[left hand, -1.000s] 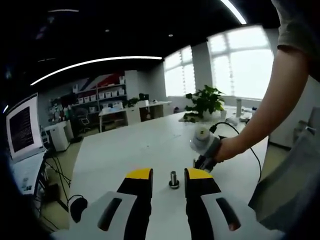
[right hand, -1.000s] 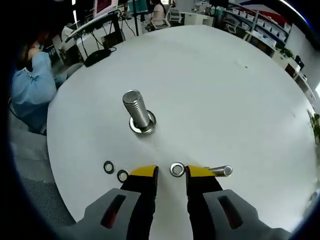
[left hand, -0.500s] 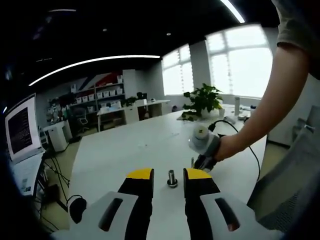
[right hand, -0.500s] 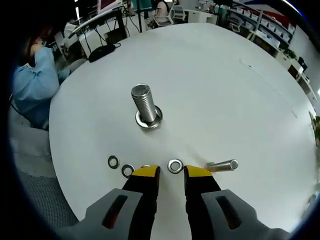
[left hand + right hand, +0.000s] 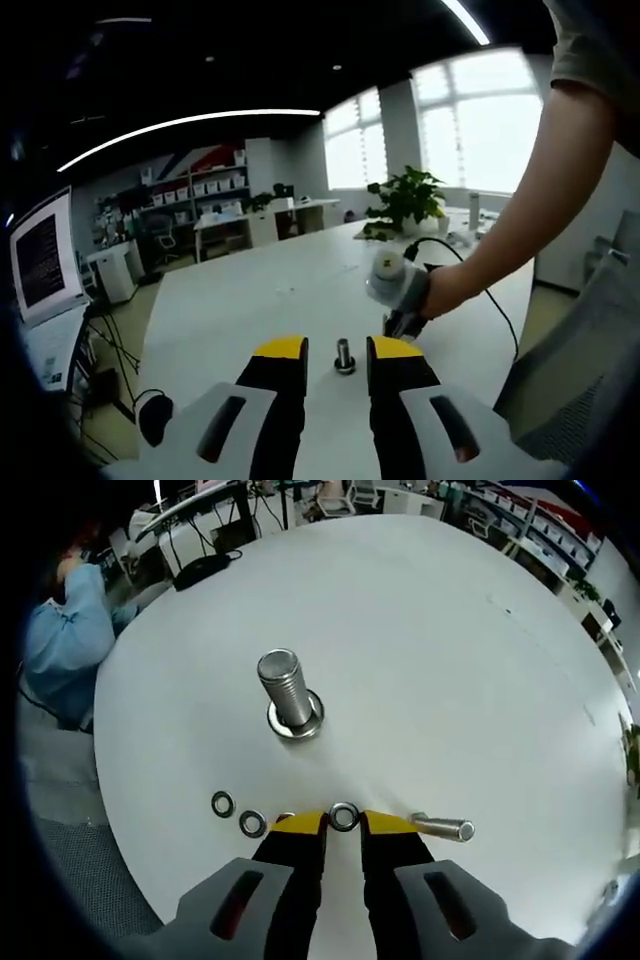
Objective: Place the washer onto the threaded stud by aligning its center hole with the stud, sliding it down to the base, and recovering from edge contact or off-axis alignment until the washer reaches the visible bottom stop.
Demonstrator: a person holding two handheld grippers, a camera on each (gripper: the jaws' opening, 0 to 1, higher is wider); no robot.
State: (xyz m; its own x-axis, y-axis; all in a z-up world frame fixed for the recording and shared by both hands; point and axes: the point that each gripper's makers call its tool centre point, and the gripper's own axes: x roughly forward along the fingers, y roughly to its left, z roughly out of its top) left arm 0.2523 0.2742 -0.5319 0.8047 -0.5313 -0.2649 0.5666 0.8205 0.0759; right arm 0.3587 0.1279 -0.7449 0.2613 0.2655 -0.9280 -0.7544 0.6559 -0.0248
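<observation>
Right now the right gripper (image 5: 343,821) has its yellow-tipped jaws drawn in close on either side of a washer (image 5: 344,815) that lies flat on the white worktop (image 5: 450,660); the tips look to be touching its rim, though whether it is truly pinched cannot be told. Just left of the jaws lie two more washers, the nearer spare washer (image 5: 253,823) and the farther spare washer (image 5: 222,804), close to each other but apart. On the other side, just beside the right jaw tip, a loose bolt (image 5: 441,827) lies on its side. Farther along the worktop the threaded stud (image 5: 284,690) stands upright on its wide round base, well apart from the washer and with nothing on its shaft. At the worktop's far left edge sits a person in a blue top (image 5: 60,640).

Meanwhile the left gripper (image 5: 335,349) holds its jaws apart with nothing between the pads. Seen through the gap in the left gripper view, the stud (image 5: 345,356) stands on the worktop (image 5: 260,290) beyond the tips. To the right a hand (image 5: 445,292) holds the right gripper (image 5: 398,325) tip-down on the worktop near the stud. Beyond, a potted plant (image 5: 405,200) stands by bright windows, and a monitor (image 5: 42,258) stands at far left.
</observation>
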